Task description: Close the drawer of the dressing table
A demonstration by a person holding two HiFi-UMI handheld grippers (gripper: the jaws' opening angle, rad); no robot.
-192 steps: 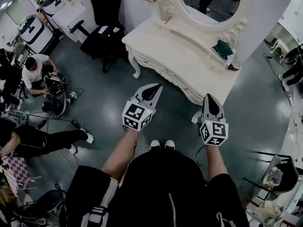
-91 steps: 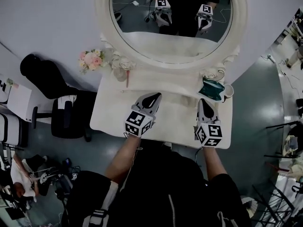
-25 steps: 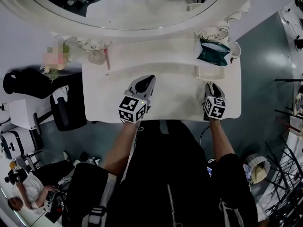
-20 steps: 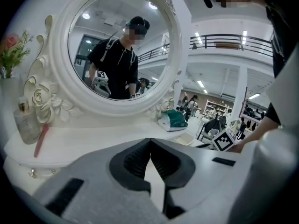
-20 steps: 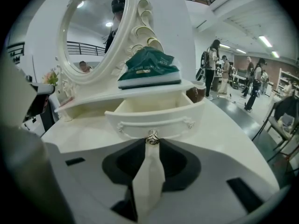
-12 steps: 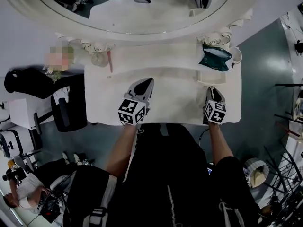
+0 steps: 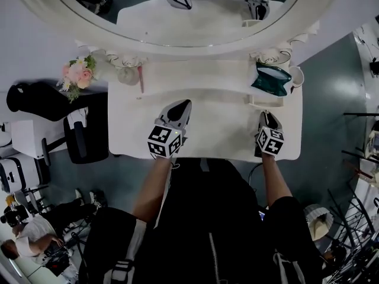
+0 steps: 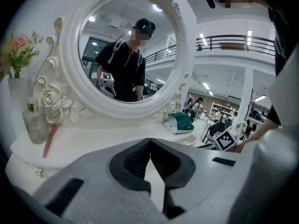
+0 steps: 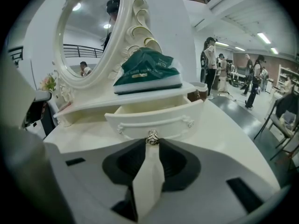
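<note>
I stand at the front edge of a white dressing table (image 7: 204, 132), its top mostly bare. A big oval mirror (image 7: 195, 16) in a carved white frame rises along the rear edge. At the rear left corner are pink flowers (image 7: 76, 74), with a small glass bottle (image 7: 126, 76) and a thin pink stick (image 7: 141, 78) just beside it. A raised shelf runs along the rear edge, and at its right end lies a green packet (image 7: 271, 78) with a cup (image 7: 296, 76) touching the far right corner. The floor (image 7: 331, 117) around is dark grey-green. A black chair (image 7: 83, 135) stands off the left edge, and a person (image 7: 23, 256) crouches well away.

The drawer (image 9: 154, 118) sits under the packet at the right end of the shelf, pulled out toward me, its inside showing.

My right claw (image 9: 152, 141) is drawn narrow, its tips pinched on the drawer's small metal knob (image 9: 152, 136) at the middle of the drawer front.

My left claw (image 8: 149, 141) hangs over the middle of the table, tips together, with nothing between them, and points toward the mirror.
</note>
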